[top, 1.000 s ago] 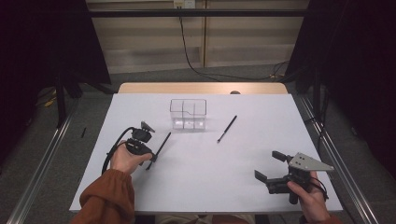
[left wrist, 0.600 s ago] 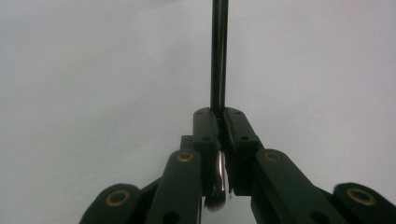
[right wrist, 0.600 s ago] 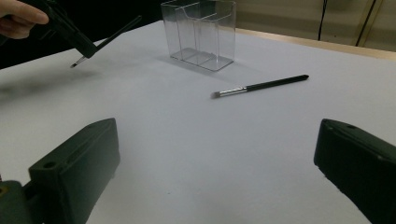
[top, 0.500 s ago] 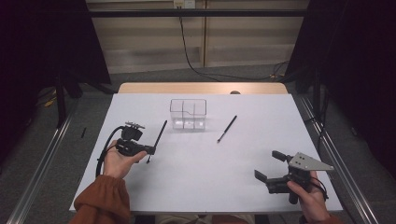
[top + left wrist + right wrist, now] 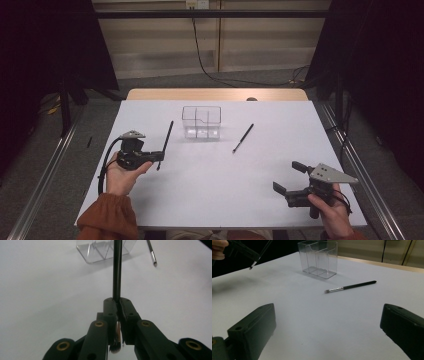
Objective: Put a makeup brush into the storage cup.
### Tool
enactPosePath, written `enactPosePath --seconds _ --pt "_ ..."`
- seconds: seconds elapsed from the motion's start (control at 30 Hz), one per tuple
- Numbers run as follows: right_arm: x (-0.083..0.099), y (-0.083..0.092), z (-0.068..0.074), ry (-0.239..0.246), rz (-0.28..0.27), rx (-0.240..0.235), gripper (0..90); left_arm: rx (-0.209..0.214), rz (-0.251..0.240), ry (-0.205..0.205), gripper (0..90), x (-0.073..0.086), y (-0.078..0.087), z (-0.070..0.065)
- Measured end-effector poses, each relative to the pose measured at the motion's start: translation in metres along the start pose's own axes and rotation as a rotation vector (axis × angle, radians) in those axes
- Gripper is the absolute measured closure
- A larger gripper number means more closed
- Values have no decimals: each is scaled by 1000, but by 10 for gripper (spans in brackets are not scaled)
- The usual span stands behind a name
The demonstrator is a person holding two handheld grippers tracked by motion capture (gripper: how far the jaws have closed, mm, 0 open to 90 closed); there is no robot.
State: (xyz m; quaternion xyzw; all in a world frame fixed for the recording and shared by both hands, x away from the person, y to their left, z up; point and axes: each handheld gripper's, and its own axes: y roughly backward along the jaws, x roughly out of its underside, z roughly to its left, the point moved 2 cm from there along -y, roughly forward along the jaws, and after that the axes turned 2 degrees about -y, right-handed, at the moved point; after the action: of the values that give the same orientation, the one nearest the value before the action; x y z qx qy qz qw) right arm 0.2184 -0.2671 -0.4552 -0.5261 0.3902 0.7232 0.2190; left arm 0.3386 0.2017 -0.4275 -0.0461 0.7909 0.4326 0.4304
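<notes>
White counter [image 5: 210,185] under dim light, and the left hand-held gripper [image 5: 159,156] is pinching a black brush [image 5: 166,140] near its bristle end, handle pointing up toward the clear organizer [image 5: 201,121] just ahead (right hand-held gripper [image 5: 289,179] sits spread, well apart).

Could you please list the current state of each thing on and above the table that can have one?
Left gripper: shut on the held brush, lifted off the table.
Held brush: clamped near its bristle end, handle pointing toward the clear box.
Right gripper: open, holding nothing.
Second brush: lying flat on the table, untouched, beside the clear box.
Clear box: upright, compartments look empty.
</notes>
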Motion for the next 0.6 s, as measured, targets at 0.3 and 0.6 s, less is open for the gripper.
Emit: enactPosePath --seconds 0.3,0.6 --pt "0 1 0 0 -4 2 0 -9 -156 -33 843 3 10 0" --pt "-2 2 0 -2 -23 8 0 27 -197 -82 843 6 14 -13"
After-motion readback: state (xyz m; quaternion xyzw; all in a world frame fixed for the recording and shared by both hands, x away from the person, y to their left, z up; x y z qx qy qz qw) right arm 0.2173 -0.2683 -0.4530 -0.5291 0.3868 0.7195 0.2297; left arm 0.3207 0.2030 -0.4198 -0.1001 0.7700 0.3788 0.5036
